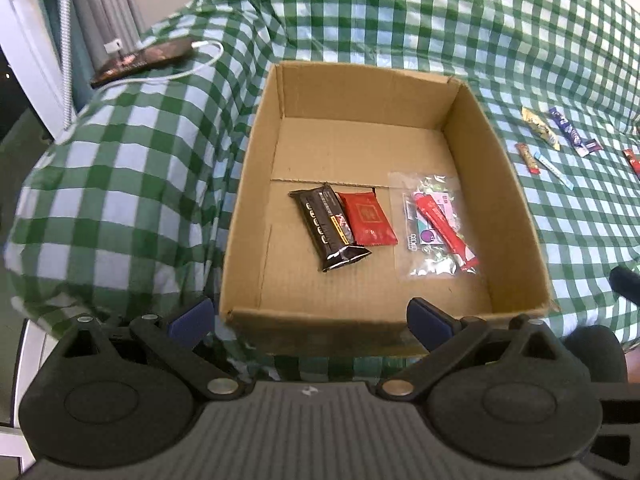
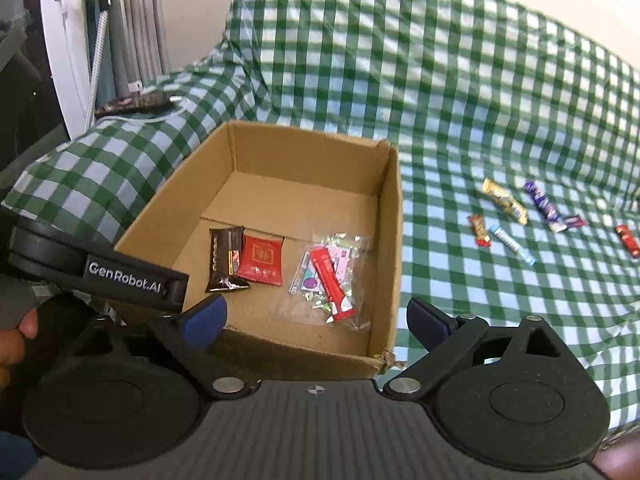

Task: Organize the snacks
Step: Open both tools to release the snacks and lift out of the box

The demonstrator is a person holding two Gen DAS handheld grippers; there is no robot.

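Left wrist view first: the left gripper (image 1: 308,320) hangs spread and empty just outside the near wall of the cardboard box (image 1: 256,160). The right gripper (image 2: 316,320) is likewise spread, holding nothing, over the box's near right corner.

Inside the box, near its front, lie a dark brown bar (image 1: 329,233), a red packet (image 1: 370,218) tucked against it, and a clear bag (image 1: 434,224) with a red stick (image 1: 446,232) on top.

Outside, well to the right of the box on the checked cloth (image 2: 400,80), wait a yellow bar (image 2: 505,200), a purple bar (image 2: 545,206), a small orange-red bar (image 2: 480,231), a pale blue stick (image 2: 513,244) and a red bar (image 2: 628,240) (cut off at the edge).

By my count, roughly half is done; five snacks are left.
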